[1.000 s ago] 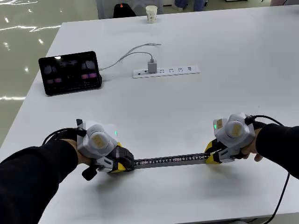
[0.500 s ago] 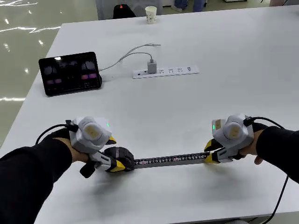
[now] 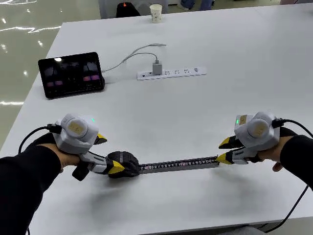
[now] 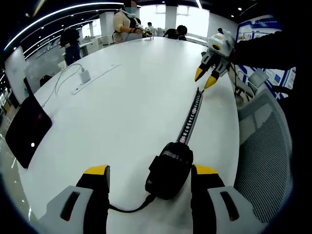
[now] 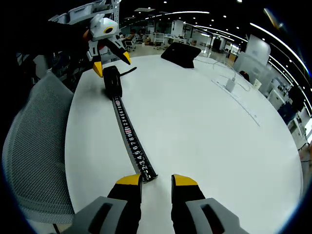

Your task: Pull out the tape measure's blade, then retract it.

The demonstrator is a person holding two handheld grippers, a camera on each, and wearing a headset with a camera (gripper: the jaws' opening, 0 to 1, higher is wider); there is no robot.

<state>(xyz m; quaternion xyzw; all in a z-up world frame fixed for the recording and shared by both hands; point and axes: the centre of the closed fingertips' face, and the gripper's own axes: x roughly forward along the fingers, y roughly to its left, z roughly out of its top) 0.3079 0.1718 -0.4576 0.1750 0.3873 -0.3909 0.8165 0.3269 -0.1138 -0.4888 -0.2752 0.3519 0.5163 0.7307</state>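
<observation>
A black tape measure [image 3: 122, 164] is lying on a white table [image 3: 195, 112], sitting untouched between the spread jaws of the left gripper [image 3: 108, 153]. Its blade [image 3: 178, 164] is stretching flat toward the right gripper [image 3: 223, 151], whose jaws are standing apart just beside the tip.

Light: bright and even, from overhead ceiling strips [image 5: 195, 12].
Tabletop [image 3: 220, 98]: white, evenly lit; soft, faint shadows on the near side.
Floor [image 3: 17, 27]: glossy, hard glare patches at far left.
Head view: sharp.
Gripper views: strong fisheye bending at edges; tape measure's blade [image 5: 128, 136] numerals legible; far windows [image 4: 165, 12] blown out.
</observation>
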